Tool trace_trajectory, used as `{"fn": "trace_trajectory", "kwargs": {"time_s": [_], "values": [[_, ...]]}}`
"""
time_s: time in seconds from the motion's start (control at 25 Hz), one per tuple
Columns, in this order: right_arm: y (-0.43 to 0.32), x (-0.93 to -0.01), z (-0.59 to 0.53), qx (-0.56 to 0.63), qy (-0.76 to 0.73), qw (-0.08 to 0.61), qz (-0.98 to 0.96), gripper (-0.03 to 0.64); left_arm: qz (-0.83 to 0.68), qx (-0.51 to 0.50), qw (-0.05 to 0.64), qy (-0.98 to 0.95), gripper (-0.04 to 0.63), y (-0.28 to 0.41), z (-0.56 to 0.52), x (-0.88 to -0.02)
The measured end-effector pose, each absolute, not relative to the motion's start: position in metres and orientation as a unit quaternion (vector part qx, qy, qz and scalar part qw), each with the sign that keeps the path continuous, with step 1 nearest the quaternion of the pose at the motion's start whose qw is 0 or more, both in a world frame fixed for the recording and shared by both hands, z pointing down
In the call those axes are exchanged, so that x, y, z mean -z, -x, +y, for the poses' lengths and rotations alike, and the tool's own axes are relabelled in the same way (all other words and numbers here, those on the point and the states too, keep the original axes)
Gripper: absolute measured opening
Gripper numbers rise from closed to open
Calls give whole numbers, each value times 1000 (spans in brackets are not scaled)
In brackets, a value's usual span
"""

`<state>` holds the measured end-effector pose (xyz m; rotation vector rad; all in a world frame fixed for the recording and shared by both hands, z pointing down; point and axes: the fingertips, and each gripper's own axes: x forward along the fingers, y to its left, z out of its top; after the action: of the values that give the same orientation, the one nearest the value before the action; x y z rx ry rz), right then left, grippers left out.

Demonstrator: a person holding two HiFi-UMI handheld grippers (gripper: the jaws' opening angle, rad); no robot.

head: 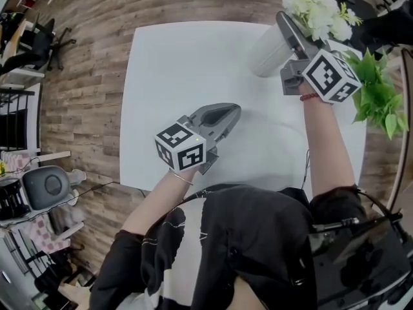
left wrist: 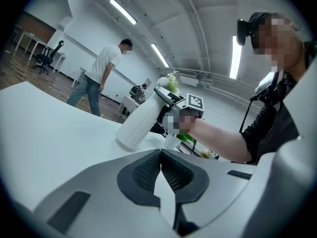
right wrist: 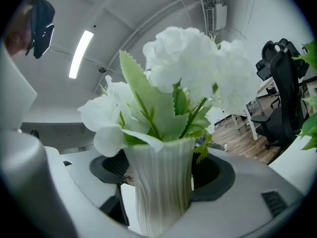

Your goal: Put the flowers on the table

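Note:
A white ribbed vase (head: 270, 49) holds white flowers (head: 316, 8) with green leaves. It leans over the far right part of the white table (head: 181, 70). My right gripper (head: 292, 36) is shut on the vase's upper body. In the right gripper view the vase (right wrist: 161, 197) fills the gap between the jaws of the right gripper (right wrist: 163, 167), with the flowers (right wrist: 188, 68) above. In the left gripper view the vase (left wrist: 141, 123) is tilted, base at the tabletop; I cannot tell whether it touches. My left gripper (head: 233, 112) lies mid-table, shut and empty (left wrist: 159, 155).
A green leafy plant (head: 377, 92) stands at the table's right edge, beside the right arm. Office chairs (head: 45, 186) stand on the wood floor to the left. A person (left wrist: 101, 78) stands far off beyond the table. A black chair (right wrist: 280, 93) is at the right.

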<state>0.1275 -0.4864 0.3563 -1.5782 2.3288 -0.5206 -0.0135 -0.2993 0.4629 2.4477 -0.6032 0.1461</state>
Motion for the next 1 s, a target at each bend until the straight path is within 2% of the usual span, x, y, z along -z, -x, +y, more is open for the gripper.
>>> {"fn": "trace_trajectory", "kwargs": {"time_s": [0.32,1.0], "values": [[-136,-359,-489,178,587,149,775,377,-234,-44,310,-920,14,14,-299,-462],[-121,-358,-485,159,615,113,764,368,-261,-31,309,-914,14,24,-288,-449]]}}
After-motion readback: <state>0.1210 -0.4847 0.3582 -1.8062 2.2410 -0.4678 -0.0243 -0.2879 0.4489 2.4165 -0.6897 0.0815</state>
